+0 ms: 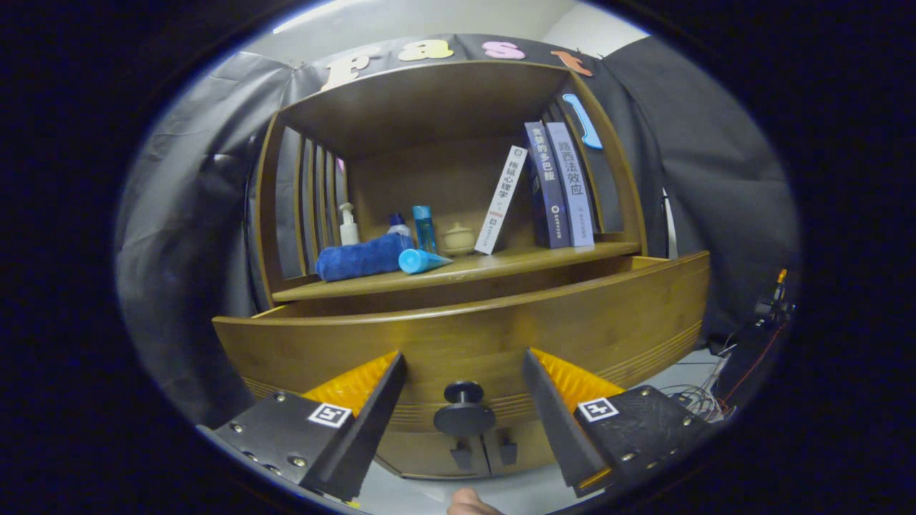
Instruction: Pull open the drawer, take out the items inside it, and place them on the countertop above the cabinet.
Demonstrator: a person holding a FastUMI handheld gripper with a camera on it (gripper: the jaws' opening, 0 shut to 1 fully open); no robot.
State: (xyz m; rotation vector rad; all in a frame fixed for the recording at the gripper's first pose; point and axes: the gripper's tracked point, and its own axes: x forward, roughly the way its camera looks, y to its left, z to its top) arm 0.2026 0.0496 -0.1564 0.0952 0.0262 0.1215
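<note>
- The gripper has its two fingers spread wide, with nothing held between them.
- The drawer of the wooden cabinet stands pulled out towards the camera; its curved front panel fills the space just ahead of the fingers.
- The round dark knob on the drawer front sits between the two fingers, touching neither of them.
- Below the knob, two small dark handles show side by side on the cabinet doors under the drawer.
- The inside of the drawer is hidden behind its front panel, so what lies in it cannot be told.
- Just above and behind the drawer runs the countertop, which already carries several things.
- Towards its left end lies a rolled blue towel, and a light-blue tube lies on its side just beside it.
- Behind the towel stand a white pump bottle, a bottle with a blue cap and a tall blue bottle.
- A small cream pot with a lid stands next to the tall blue bottle.
- To the right, a white book leans towards two upright books that stand against the cabinet's right side.
- A fingertip of the person's hand peeks in beneath the gripper.
</note>
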